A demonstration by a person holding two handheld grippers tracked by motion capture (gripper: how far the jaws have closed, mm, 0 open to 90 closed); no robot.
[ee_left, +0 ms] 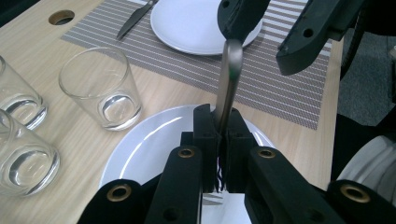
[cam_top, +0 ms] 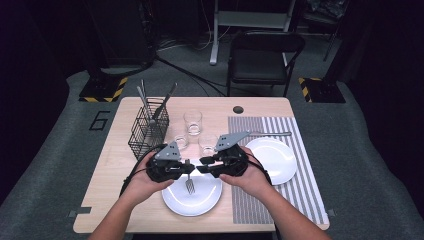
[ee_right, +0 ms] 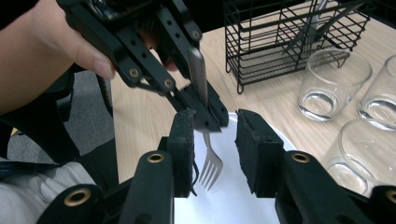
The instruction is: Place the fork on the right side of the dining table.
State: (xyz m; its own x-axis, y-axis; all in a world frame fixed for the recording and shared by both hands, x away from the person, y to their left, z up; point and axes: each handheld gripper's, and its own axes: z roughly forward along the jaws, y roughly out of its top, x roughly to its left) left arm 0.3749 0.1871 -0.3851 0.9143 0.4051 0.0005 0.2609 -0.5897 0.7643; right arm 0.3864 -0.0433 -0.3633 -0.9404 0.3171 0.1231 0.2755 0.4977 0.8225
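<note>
Fork point(cam_top: 190, 185) hangs over the near white plate point(cam_top: 210, 200), tines down, handle up; its long line runs almost straight up and down. Left gripper point(cam_top: 189, 169) is pinched tight on the fork's handle point(ee_left: 227, 88), low down near the neck. Right gripper point(cam_top: 204, 161) sits just beside it, jaws part open with nothing in them; in the left gripper view its jaws stand around the top of the handle, and I cannot tell if they touch it. To my eye a hand-over comes next; the right jaws must close on that top end. Three glasses point(cam_top: 192, 122) and a wire basket point(cam_top: 148, 131) stand behind.
</note>
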